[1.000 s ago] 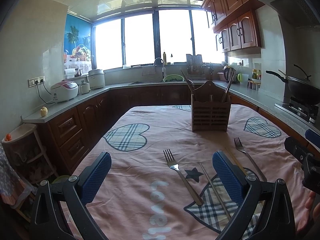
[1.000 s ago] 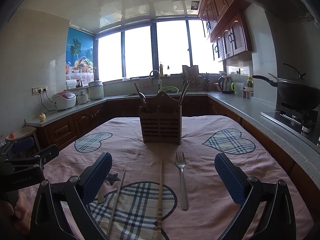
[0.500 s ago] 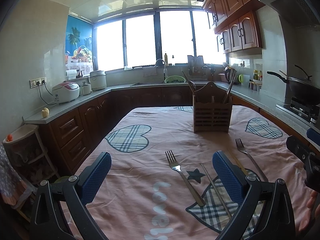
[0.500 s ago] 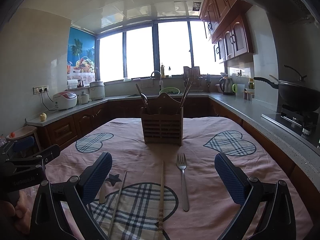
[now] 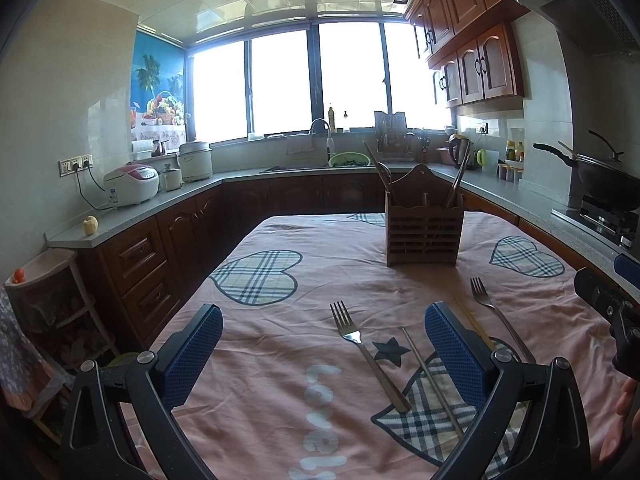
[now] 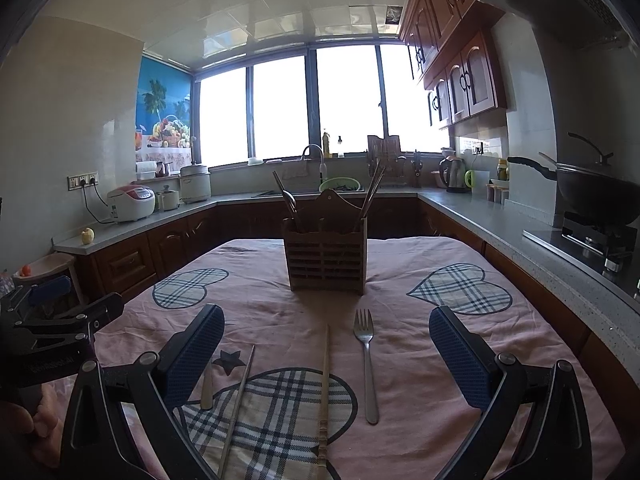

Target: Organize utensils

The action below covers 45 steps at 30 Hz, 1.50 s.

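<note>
A wooden utensil holder [image 5: 423,232] stands on the pink tablecloth, also in the right wrist view [image 6: 326,258], with a few utensils in it. A steel fork [image 5: 366,354] lies between my left gripper's [image 5: 326,354] open blue pads. A metal chopstick [image 5: 430,380], a wooden chopstick [image 5: 474,326] and a second fork [image 5: 500,320] lie to its right. In the right wrist view, the second fork [image 6: 368,364], the wooden chopstick [image 6: 325,384] and the metal chopstick [image 6: 238,396] lie between my open, empty right gripper's [image 6: 326,354] pads.
The table [image 5: 280,320] has a pink cloth with plaid hearts. Kitchen counters run around it, with rice cookers [image 5: 132,184] on the left, a sink [image 5: 320,160] at the back and a wok [image 5: 604,184] on the stove at the right.
Both grippers have drifted slightly; the views have shifted a little, with the holder and utensils sitting slightly lower and further right in frame. Nothing was grasped or moved.
</note>
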Each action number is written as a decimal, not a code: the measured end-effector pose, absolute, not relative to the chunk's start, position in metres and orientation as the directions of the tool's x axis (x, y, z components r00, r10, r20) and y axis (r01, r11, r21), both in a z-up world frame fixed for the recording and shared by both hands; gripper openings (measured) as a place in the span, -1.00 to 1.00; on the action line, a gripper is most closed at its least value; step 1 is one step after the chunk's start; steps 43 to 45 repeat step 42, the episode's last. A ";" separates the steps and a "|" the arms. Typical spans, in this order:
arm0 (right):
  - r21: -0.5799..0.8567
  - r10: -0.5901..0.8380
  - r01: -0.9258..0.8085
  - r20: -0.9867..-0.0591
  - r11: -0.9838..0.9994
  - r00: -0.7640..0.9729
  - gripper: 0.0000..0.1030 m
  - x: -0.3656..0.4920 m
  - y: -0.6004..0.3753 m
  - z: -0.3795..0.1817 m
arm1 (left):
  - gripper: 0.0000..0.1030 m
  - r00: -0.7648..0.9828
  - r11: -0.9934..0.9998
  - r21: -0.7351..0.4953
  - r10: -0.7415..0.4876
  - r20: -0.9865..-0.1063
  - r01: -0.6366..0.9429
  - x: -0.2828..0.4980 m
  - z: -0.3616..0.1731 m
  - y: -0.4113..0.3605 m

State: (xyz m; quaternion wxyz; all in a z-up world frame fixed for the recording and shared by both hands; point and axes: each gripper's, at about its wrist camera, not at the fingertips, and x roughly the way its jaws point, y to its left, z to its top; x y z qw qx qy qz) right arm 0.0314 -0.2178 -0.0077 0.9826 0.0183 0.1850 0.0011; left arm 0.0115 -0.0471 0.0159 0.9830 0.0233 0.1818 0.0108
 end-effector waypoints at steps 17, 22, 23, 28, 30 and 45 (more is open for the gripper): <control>0.037 0.013 0.000 -0.356 0.999 0.934 1.00 0.030 -0.216 -0.001 | 0.98 0.934 0.999 0.049 0.026 -0.356 -0.009 0.012 0.017 -0.048; 0.036 0.014 -0.002 -0.351 0.999 0.936 1.00 0.030 -0.215 0.003 | 0.98 0.934 0.999 0.048 0.026 -0.357 -0.009 0.012 0.017 -0.048; 0.037 0.015 -0.003 -0.351 0.999 0.936 1.00 0.030 -0.214 0.003 | 0.98 0.934 0.999 0.049 0.026 -0.357 -0.009 0.012 0.017 -0.048; 0.037 0.015 -0.002 -0.352 0.999 0.936 1.00 0.030 -0.214 0.003 | 0.98 0.933 0.999 0.048 0.024 -0.358 -0.008 0.012 0.017 -0.048; 0.038 0.015 -0.001 -0.353 0.999 0.935 1.00 0.030 -0.214 0.004 | 0.98 0.933 0.999 0.046 0.022 -0.358 -0.006 0.012 0.017 -0.048; 0.042 0.018 -0.003 -0.355 0.999 0.935 1.00 0.032 -0.216 0.003 | 0.98 0.935 0.999 0.038 0.014 -0.354 -0.001 0.015 0.020 -0.048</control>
